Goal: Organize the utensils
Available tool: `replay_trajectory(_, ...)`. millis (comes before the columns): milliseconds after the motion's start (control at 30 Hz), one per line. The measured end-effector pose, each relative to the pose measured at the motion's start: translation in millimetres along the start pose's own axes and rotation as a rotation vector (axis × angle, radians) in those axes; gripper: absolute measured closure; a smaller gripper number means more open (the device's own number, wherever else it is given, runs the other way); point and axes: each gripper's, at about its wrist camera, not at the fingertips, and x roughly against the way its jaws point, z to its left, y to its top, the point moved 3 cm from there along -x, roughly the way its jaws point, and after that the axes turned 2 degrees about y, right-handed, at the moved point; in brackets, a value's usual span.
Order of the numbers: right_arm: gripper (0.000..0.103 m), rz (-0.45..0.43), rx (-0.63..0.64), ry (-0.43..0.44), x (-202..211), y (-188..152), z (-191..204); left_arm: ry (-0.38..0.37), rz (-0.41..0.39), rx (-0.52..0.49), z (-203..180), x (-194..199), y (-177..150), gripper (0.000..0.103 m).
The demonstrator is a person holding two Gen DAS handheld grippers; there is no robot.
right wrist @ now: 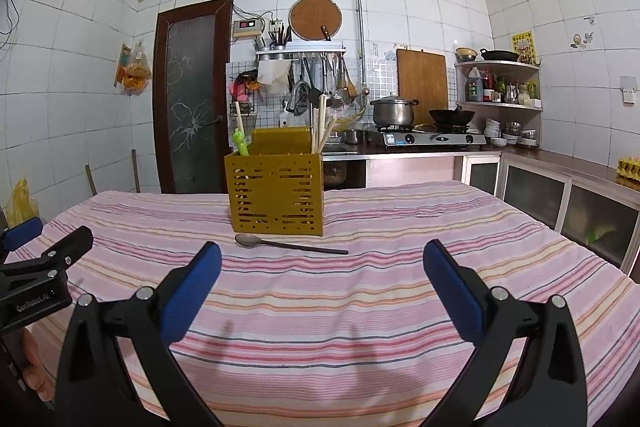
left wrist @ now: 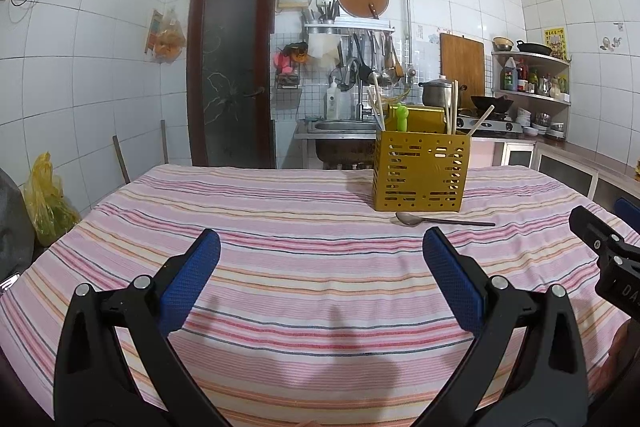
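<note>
Two grippers hover over the pink striped tablecloth (left wrist: 280, 267): left gripper (left wrist: 320, 267) w/ jaws spread wide, empty; right gripper (right wrist: 322, 275) likewise. Dark-handled metal spoon (right wrist: 288, 243) lies flat just in front of the yellow perforated utensil caddy (right wrist: 276, 193). Risk: thin handle on soft cloth, so pads may snag fabric or slip off.

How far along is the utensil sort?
Done: chopsticks and a green utensil already stand in the yellow holder. In hand: nothing; the left gripper and right gripper are both open above the striped cloth. Left: one spoon lies on the cloth in front of the holder.
</note>
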Motion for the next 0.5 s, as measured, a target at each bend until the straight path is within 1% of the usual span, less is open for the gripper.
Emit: replay_trajectory(500, 0.005, 0.004, -0.002, -0.003, -2.3, -0.6, 0.3, -0.003, 0.001, 0.014, 0.1, 0.7, 0.3, 0.005)
